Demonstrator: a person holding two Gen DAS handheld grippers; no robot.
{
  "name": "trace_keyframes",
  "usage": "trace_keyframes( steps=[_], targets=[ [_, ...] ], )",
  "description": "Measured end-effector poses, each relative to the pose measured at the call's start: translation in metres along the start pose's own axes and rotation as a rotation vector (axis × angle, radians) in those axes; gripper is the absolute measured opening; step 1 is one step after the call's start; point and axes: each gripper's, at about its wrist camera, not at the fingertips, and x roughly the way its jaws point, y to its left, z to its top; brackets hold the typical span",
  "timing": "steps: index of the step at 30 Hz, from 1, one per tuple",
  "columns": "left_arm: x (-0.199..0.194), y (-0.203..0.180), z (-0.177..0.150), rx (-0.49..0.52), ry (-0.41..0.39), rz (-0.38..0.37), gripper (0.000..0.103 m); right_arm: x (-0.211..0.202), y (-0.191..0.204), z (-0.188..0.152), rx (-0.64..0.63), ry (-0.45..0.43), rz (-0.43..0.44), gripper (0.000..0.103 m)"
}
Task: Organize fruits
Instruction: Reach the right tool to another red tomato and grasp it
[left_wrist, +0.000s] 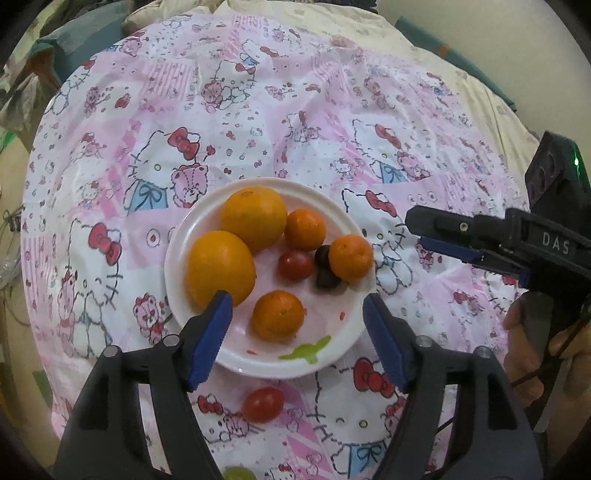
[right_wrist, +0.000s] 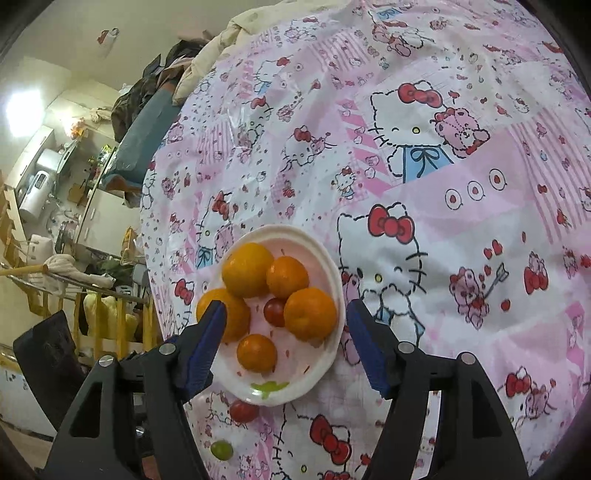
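Note:
A white plate (left_wrist: 334, 352) on the Hello Kitty cloth holds two big oranges (left_wrist: 221, 266), three small tangerines (left_wrist: 277, 314), a red cherry tomato (left_wrist: 294, 264) and dark fruits (left_wrist: 327, 277). The plate also shows in the right wrist view (right_wrist: 317, 376). A loose red tomato (left_wrist: 263, 404) lies on the cloth just in front of the plate, and a green grape (right_wrist: 221, 449) lies nearer still. My left gripper (left_wrist: 297, 325) is open and empty over the plate's near half. My right gripper (right_wrist: 286, 332) is open and empty, hovering over the plate; it appears at the right in the left wrist view (left_wrist: 443, 232).
The pink patterned cloth (left_wrist: 295, 110) covers a round table. A bed with bedding (right_wrist: 221, 44) lies beyond it, and cluttered shelves and a rack (right_wrist: 55, 221) stand at the left of the right wrist view.

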Motion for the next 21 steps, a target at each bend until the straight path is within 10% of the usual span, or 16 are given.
trace_keyframes(
  steps=[12, 21],
  targets=[
    [-0.037, 0.008, -0.024, 0.043, -0.040, 0.043, 0.071, -0.015, 0.019, -0.034, -0.040, -0.001, 0.008, 0.070],
    [-0.057, 0.044, -0.047, -0.134, 0.005, 0.032, 0.071, 0.019, 0.043, -0.073, -0.120, 0.128, 0.002, 0.070]
  ],
)
